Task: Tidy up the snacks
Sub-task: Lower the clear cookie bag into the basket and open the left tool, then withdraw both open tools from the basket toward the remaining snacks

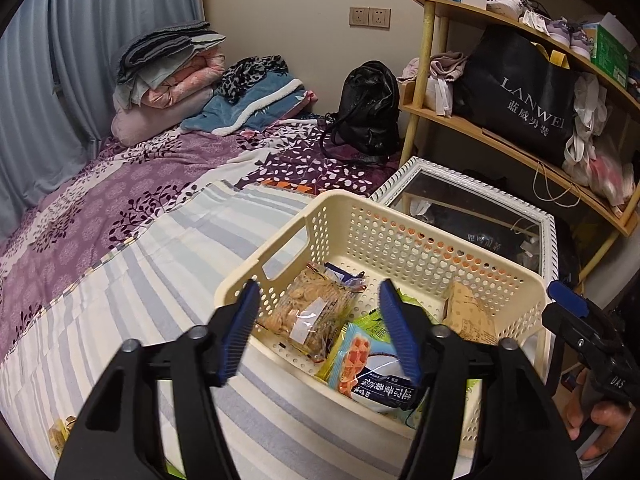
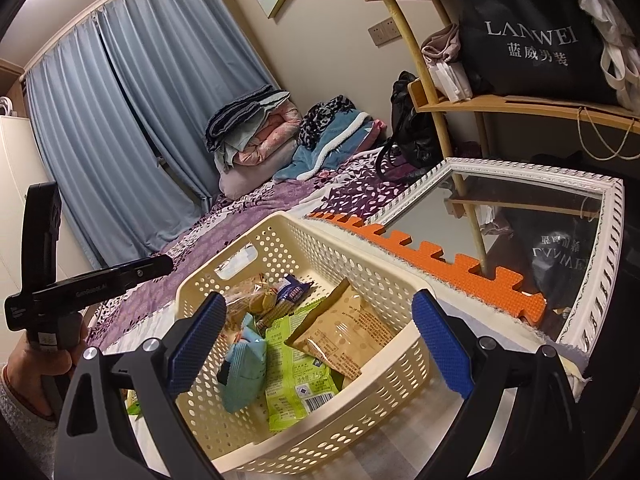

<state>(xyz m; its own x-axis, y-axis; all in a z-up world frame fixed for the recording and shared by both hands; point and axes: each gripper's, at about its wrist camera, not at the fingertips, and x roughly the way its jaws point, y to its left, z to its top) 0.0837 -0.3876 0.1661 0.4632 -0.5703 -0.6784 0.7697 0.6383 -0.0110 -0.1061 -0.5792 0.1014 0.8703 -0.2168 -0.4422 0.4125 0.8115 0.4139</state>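
A cream perforated basket (image 1: 400, 240) sits on the bed (image 1: 160, 240), low and right of centre in the left wrist view, and serves as the collecting place for the snacks. Inside lie a clear bag of biscuits (image 1: 308, 312), a blue and white waffle packet (image 1: 368, 368), a green packet (image 2: 296, 376) and a tan packet (image 2: 340, 332), loosely piled rather than lined up, so the sorting looks partly done.

The left gripper (image 1: 320, 328) hangs over the basket's near edge with its jaws released, nothing between them; a snack seems to have just been let go there. The right gripper (image 2: 320, 344) also points into the basket, jaws spread wide and empty, likely waiting its turn.

At the lower left of the left view a yellow packet (image 1: 60, 432) lies on the striped sheet, probably next.

The room is a bedroom: blue curtains (image 2: 120, 120), folded blankets (image 1: 168, 68), a black backpack (image 1: 368, 108), a framed mirror (image 2: 520, 216) and a wooden shelf (image 1: 500, 136) at the right.
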